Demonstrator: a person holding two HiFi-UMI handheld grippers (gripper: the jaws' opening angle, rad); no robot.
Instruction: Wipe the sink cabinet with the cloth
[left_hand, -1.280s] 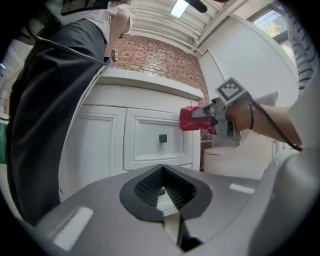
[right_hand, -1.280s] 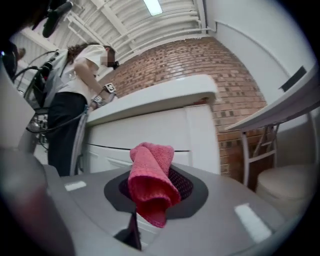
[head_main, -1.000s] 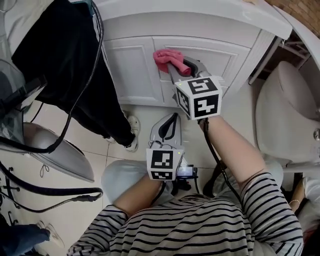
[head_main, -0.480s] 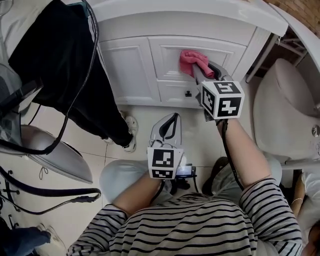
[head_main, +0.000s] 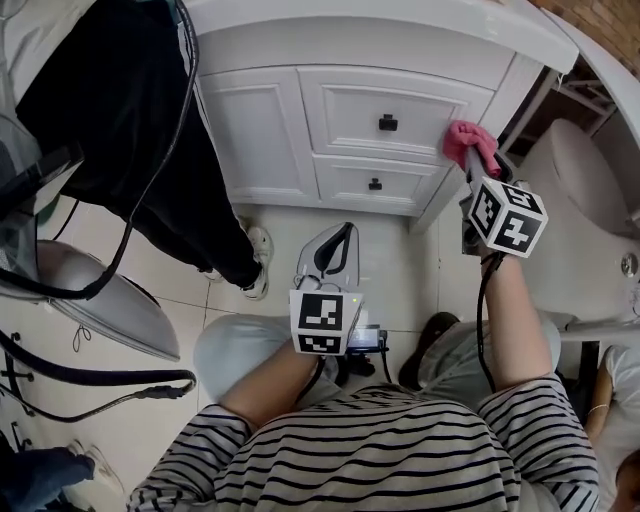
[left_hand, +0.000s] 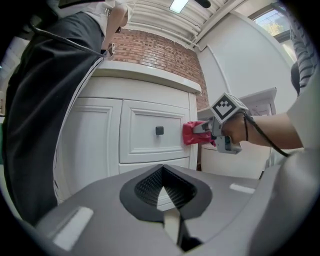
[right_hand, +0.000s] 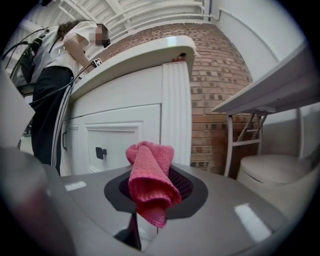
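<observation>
The white sink cabinet (head_main: 260, 130) has two drawers with dark knobs and a door at the left. My right gripper (head_main: 476, 160) is shut on a pink cloth (head_main: 467, 140), which is pressed against the cabinet's right corner post (right_hand: 175, 115). The cloth (right_hand: 149, 182) bunches up between the jaws in the right gripper view, and shows as a pink wad (left_hand: 192, 134) at the cabinet's right edge in the left gripper view. My left gripper (head_main: 335, 250) hangs low over the floor in front of the cabinet, jaws shut and holding nothing.
A person in black trousers (head_main: 150, 130) stands at the cabinet's left. A toilet (head_main: 570, 210) is at the right, with a folding rack (right_hand: 245, 135) by the brick wall. Cables (head_main: 90, 380) and an ironing-board-like shape (head_main: 100, 300) lie at the left on the tiled floor.
My right gripper has swept the cloth to the right across the top drawer, from its left part to the cabinet's right corner post. The left gripper has stayed where it was.
</observation>
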